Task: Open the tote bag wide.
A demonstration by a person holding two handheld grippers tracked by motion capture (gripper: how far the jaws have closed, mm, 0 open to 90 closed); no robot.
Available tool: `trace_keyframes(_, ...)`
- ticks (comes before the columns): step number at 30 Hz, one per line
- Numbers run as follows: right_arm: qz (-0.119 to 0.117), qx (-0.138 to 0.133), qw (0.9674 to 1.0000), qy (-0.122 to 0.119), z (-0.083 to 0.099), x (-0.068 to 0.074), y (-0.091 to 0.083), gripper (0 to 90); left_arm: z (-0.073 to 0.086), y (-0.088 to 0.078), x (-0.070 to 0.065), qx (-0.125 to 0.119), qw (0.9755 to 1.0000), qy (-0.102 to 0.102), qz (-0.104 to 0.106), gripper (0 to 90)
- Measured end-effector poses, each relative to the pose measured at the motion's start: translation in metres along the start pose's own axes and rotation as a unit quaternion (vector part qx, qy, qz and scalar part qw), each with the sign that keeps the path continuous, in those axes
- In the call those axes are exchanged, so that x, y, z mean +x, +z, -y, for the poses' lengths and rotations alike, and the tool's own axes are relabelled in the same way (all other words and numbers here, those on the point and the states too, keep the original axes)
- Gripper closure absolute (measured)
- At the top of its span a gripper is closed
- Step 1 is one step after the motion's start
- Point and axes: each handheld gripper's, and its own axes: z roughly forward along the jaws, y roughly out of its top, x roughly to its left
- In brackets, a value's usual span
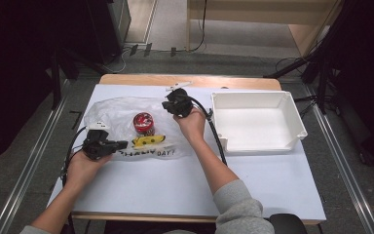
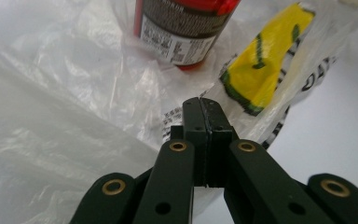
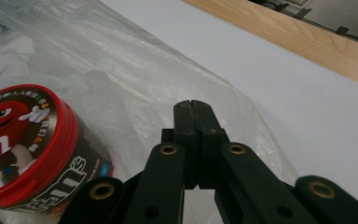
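Note:
A clear plastic bag with a yellow print lies crumpled on the white table cover. A red candy can stands upright at the bag's middle; whether it is inside the film or on it I cannot tell. My left gripper is shut at the bag's near edge, its tips over film, just short of the can and the yellow print. My right gripper hangs shut above the bag's far right part, with the can beside its tips.
An empty white bin stands on the table's right half. A bare wooden strip runs along the far edge. Black cables trail from both grippers. Bare white cover lies in front of the bag.

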Motion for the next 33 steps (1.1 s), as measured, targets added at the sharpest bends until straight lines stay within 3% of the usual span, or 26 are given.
trace_keyframes(11, -0.034, 0.0, 0.9994, 0.0, -0.007, 0.014, -0.025, 90.0, -0.023, -0.016, -0.007, -0.004, 0.9998, 0.013, 0.011, 90.0)
trace_keyframes(13, -0.035, 0.005, 0.9994, -0.001, -0.006, 0.016, -0.027, 90.0, -0.03, -0.02, -0.005, -0.012, 0.9998, 0.007, 0.017, 90.0)
trace_keyframes(22, -0.053, 0.016, 0.9984, -0.011, 0.012, 0.03, -0.039, 90.0, -0.071, -0.031, 0.01, -0.028, 0.9995, 0.005, 0.008, 90.0)
trace_keyframes(33, -0.072, 0.027, 0.9968, -0.024, 0.034, 0.043, -0.042, 90.0, -0.101, -0.022, 0.023, -0.039, 0.9992, 0.01, -0.007, 90.0)
